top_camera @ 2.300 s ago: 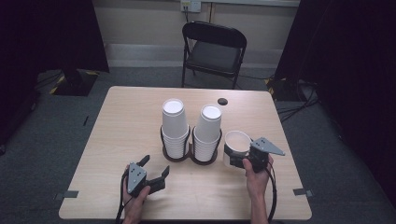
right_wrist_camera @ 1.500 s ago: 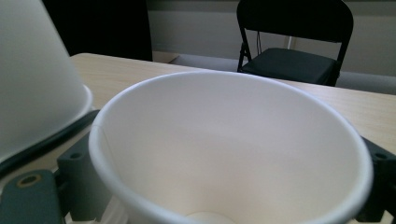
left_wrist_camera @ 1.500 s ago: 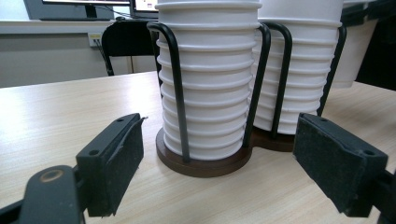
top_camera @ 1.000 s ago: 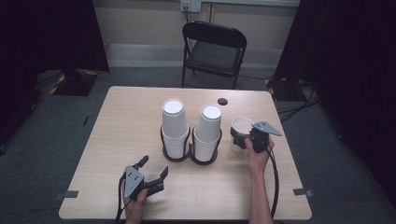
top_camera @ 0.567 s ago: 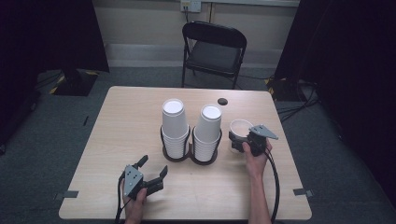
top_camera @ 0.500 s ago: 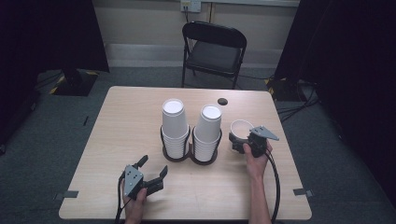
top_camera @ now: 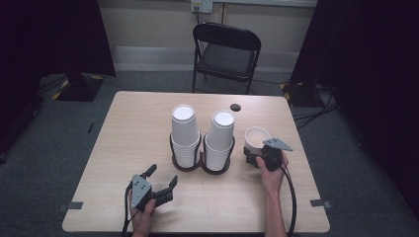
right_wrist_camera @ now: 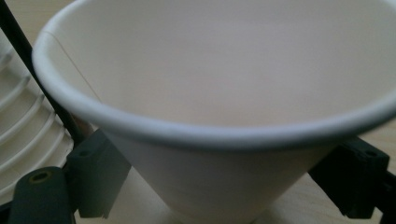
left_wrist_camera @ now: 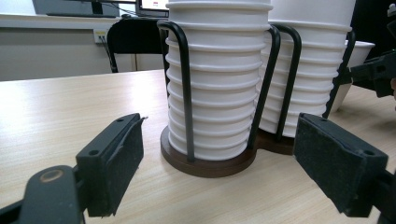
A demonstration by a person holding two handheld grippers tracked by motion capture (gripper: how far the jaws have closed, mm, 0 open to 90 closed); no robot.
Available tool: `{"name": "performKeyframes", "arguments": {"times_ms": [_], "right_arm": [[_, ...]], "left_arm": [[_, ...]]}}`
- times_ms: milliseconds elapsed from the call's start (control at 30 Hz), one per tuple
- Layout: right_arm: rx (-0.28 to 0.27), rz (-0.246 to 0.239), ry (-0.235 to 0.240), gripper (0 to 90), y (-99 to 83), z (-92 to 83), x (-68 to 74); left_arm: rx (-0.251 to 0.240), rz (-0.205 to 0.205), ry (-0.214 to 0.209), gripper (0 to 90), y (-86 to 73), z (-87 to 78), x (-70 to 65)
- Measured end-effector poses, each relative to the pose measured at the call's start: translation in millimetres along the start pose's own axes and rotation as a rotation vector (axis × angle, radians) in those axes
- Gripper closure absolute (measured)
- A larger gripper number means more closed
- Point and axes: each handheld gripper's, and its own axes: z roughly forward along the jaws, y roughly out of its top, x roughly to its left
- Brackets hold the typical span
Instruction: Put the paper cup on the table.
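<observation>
Now, from the high view, the right gripper [top_camera: 258,159] has its jaws around a single white cup [top_camera: 256,138], which stands on the desk [top_camera: 133,128] near the right edge, just beside the black rack [top_camera: 201,165]. The rack holds two stacks [top_camera: 186,133] of white cups in the middle of the desk. The left gripper [top_camera: 162,178] rests near the front edge with its jaws apart, holding nothing. A small dark disc [top_camera: 235,106] lies near the back edge, and a chair [top_camera: 225,54] stands behind the desk.

From the left gripper view, the two black jaws are wide apart and point at the rack [left_wrist_camera: 208,163] and its stacks [left_wrist_camera: 218,79]. The cup [left_wrist_camera: 355,60] is at the far right.

From the right gripper view, the cup [right_wrist_camera: 224,93] sits between the two jaws. They are at its lower sides, but the contact itself I cannot tell. A rack wire [right_wrist_camera: 28,60] is at the left.
</observation>
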Motion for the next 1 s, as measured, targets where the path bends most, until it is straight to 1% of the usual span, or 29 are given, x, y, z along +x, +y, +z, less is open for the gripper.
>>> {"name": "performKeyframes", "arguments": {"times_ms": [133,233,333,400,467,500,533,600,667,733,867,1000], "right_arm": [[0.017,-0.003,-0.003,13.4,-0.7,-3.1,2.6],[0.041,-0.030,-0.017,13.3,-0.5,-4.6,6.2],[0.047,-0.019,-0.018,13.2,-0.7,-6.9,6.8],[0.047,-0.014,-0.020,13.3,-0.5,-9.5,7.8],[0.038,-0.011,-0.028,13.5,-1.4,-12.3,8.5],[0.034,-0.014,-0.043,13.5,-2.6,-13.9,8.3],[0.031,-0.008,-0.050,13.6,-3.9,-15.2,7.7],[0.024,0.017,-0.041,13.5,-6.2,-18.7,6.0],[0.031,0.018,-0.040,13.5,-7.3,-21.7,6.3],[0.019,0.031,-0.042,13.5,-8.7,-25.5,7.1],[0.007,0.049,-0.021,13.5,-14.8,-31.0,7.2],[-0.030,0.061,-0.017,13.5,-18.3,-40.9,8.9]], "left_arm": [[0.001,0.001,0.000,16.0,0.0,0.0,-0.1],[-0.001,0.002,-0.001,16.0,-0.1,0.0,-0.4],[-0.001,0.007,-0.003,16.1,-0.1,0.1,-1.4],[-0.003,0.002,-0.004,16.2,-0.1,0.2,-1.5],[-0.001,0.003,-0.002,16.2,-0.1,0.0,-0.7],[-0.002,0.003,-0.002,16.2,-0.1,-0.1,-0.8],[-0.001,0.004,-0.003,16.1,-0.1,0.0,-0.8],[-0.001,0.004,-0.003,16.1,-0.2,-0.1,-1.0],[-0.001,0.003,-0.002,16.2,-0.1,0.0,-0.9],[-0.001,0.003,-0.002,16.2,-0.1,0.0,-0.8],[-0.001,0.004,0.000,16.2,-0.1,0.0,-1.2],[-0.001,0.004,0.000,16.2,-0.1,0.1,-1.1]]}}
